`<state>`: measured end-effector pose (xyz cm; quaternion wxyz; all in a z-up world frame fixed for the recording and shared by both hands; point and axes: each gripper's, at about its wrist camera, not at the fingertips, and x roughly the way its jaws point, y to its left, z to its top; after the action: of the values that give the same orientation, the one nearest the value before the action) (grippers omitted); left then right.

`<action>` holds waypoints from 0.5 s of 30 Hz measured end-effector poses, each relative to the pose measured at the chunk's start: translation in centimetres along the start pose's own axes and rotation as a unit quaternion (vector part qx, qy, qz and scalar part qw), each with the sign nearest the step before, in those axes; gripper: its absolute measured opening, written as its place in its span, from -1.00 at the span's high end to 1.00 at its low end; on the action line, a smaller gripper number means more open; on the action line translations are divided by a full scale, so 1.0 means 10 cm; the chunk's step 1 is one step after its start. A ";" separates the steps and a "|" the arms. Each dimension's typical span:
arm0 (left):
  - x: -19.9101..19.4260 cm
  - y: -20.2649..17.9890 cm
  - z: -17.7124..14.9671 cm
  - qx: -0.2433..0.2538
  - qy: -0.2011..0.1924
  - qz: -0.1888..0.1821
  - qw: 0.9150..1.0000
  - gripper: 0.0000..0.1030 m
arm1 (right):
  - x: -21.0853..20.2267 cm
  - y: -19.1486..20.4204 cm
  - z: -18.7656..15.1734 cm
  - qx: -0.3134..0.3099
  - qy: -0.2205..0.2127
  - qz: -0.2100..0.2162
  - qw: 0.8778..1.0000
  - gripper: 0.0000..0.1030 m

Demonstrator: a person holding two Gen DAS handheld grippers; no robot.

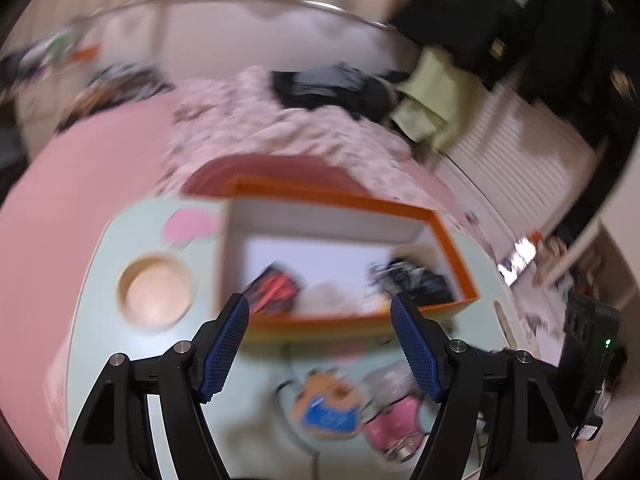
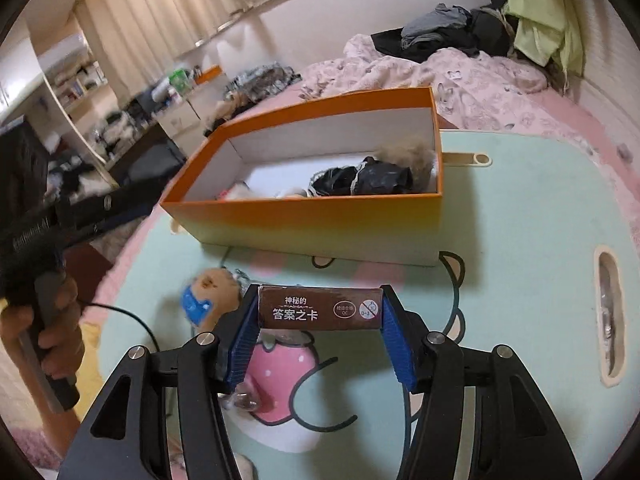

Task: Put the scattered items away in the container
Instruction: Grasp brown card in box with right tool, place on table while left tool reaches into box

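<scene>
1. Holding item: right tool [image 2: 319, 322], blue ribbed pads closed on the short ends of a small brown card box with white Chinese lettering [image 2: 319, 307]; the box is gripped level, above the pale green folding bench with cartoon print [image 2: 520, 220] and short of the container
2. Container: orange-rimmed rectangular cardboard box with white interior [image 2: 320, 216], standing on the bench ahead of the right tool; it already holds a black frilled fabric bundle [image 2: 372, 180] and a tan furry piece [image 2: 412, 150] at the right end; the left-centre of its white floor shows bare
3. Left tool [image 1: 320, 340]: pads spread wide, nothing between them, positioned above the near wall of the container; this view is motion-blurred, so detail inside the box is uncertain
4. Loose items remaining on the bench near the container: tan plush toy with blue patch [image 2: 208, 300]; pink strawberry-shaped object with clear plastic part [image 2: 280, 364]
5. Other: round pale wooden dish [image 1: 156, 292] left of the container
6. Handling note, judged: carry the card box forward, clearing the near orange wall, keeping it level; release over the bare white floor, not onto the fabric; keep the left tool out of the path
</scene>
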<state>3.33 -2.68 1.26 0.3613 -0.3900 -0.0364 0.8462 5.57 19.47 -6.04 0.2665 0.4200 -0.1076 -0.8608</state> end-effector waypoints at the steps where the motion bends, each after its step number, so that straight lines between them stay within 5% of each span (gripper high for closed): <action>1: 0.05 -0.10 0.07 0.012 0.008 -0.008 1.000 -0.42 | -0.04 -0.04 -0.01 0.015 -0.005 0.011 1.000 -0.14; 4: 0.42 -0.38 0.28 0.034 0.068 -0.038 0.996 -0.41 | -0.10 -0.09 -0.04 0.030 -0.013 0.025 0.999 -0.44; 15: 1.22 -0.90 0.19 0.097 0.174 0.000 0.980 -0.34 | -0.22 -0.17 -0.16 0.042 -0.010 0.023 0.999 -0.44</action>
<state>1.92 12.17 -2.06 0.3981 -0.4940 0.1094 0.7651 7.27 22.14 -6.25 0.2673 0.4197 -0.1559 -0.8533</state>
